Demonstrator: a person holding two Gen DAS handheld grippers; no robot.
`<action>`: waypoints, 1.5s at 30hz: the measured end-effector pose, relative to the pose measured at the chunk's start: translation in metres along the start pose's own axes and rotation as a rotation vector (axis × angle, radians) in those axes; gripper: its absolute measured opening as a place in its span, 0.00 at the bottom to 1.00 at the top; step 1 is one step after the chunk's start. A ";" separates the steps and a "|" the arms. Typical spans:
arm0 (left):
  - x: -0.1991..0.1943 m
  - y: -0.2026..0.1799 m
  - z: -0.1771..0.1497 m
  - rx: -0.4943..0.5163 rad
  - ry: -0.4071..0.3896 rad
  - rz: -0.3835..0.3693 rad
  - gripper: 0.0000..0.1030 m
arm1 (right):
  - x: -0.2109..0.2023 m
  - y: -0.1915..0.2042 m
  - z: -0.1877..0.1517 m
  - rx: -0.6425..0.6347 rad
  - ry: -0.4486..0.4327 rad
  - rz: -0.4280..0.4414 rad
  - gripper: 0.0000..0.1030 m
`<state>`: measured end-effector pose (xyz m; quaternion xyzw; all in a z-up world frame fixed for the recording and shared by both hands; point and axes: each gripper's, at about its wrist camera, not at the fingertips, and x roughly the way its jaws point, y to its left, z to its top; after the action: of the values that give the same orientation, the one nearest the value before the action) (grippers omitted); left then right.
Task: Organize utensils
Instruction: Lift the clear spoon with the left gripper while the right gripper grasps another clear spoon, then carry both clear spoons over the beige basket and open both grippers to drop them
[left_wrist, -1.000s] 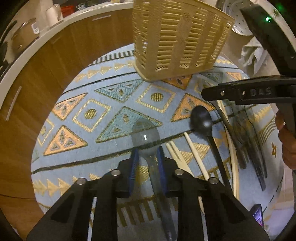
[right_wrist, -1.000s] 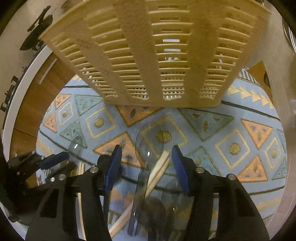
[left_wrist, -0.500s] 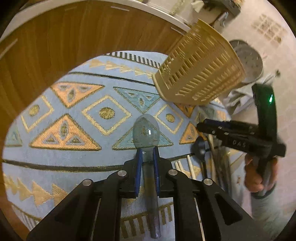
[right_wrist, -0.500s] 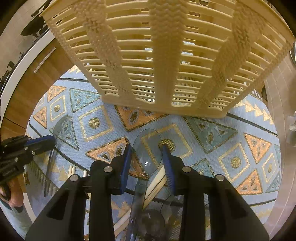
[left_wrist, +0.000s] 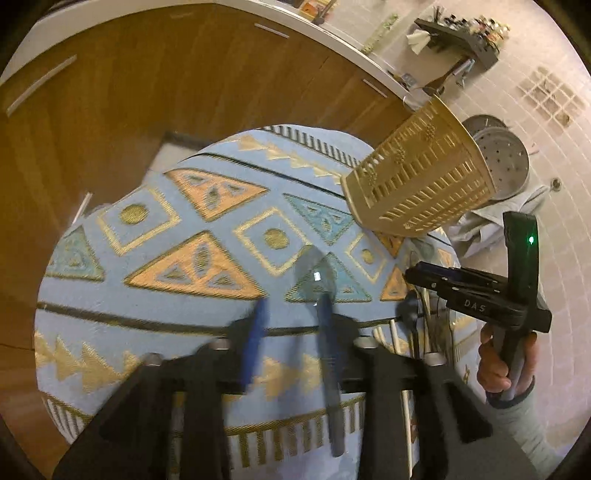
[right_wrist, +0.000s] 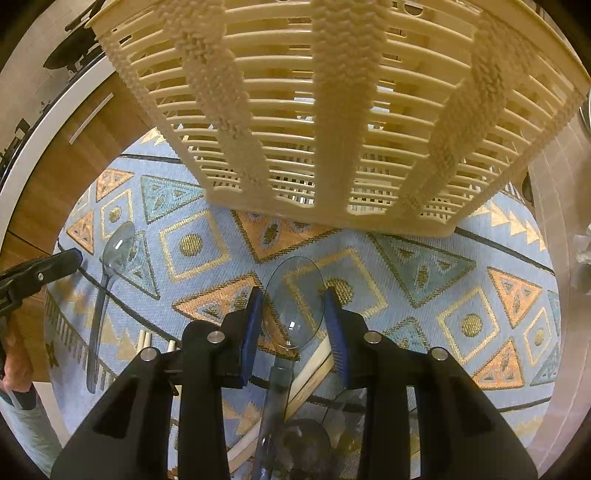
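Note:
A cream slatted utensil basket (left_wrist: 421, 184) stands at the far side of the patterned blue mat (left_wrist: 166, 266); it fills the top of the right wrist view (right_wrist: 332, 110). My left gripper (left_wrist: 288, 328) is open. A clear grey plastic spoon (left_wrist: 317, 284) lies on the mat against its right finger, also seen in the right wrist view (right_wrist: 110, 254). My right gripper (right_wrist: 293, 321) is open around the bowl of another clear spoon (right_wrist: 295, 302), its pads apart from it. The right gripper also shows in the left wrist view (left_wrist: 428, 277).
A black spoon (left_wrist: 406, 314), chopsticks (left_wrist: 395, 339) and more clear utensils lie in a pile on the mat under the right gripper. Wooden cabinet fronts (left_wrist: 147, 92) stand behind the mat. A metal steamer pan (left_wrist: 502, 162) and a cloth sit behind the basket.
My left gripper has opened and let go of the clear spoon, which now lies on the mat. My right gripper has opened wider around its clear spoon.

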<state>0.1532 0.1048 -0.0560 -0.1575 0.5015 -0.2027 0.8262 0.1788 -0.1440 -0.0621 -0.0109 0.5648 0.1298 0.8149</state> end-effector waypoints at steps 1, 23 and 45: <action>0.005 -0.010 0.002 0.020 0.007 0.013 0.40 | 0.001 0.000 0.001 -0.002 0.006 0.001 0.30; -0.008 -0.092 0.003 0.245 -0.118 0.279 0.10 | -0.054 0.035 0.000 -0.136 -0.215 0.051 0.29; -0.057 -0.236 0.076 0.364 -0.978 0.159 0.10 | -0.195 -0.047 0.089 0.195 -0.925 -0.146 0.29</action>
<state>0.1552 -0.0678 0.1314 -0.0490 0.0242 -0.1262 0.9905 0.2067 -0.2137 0.1441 0.0849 0.1501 0.0098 0.9850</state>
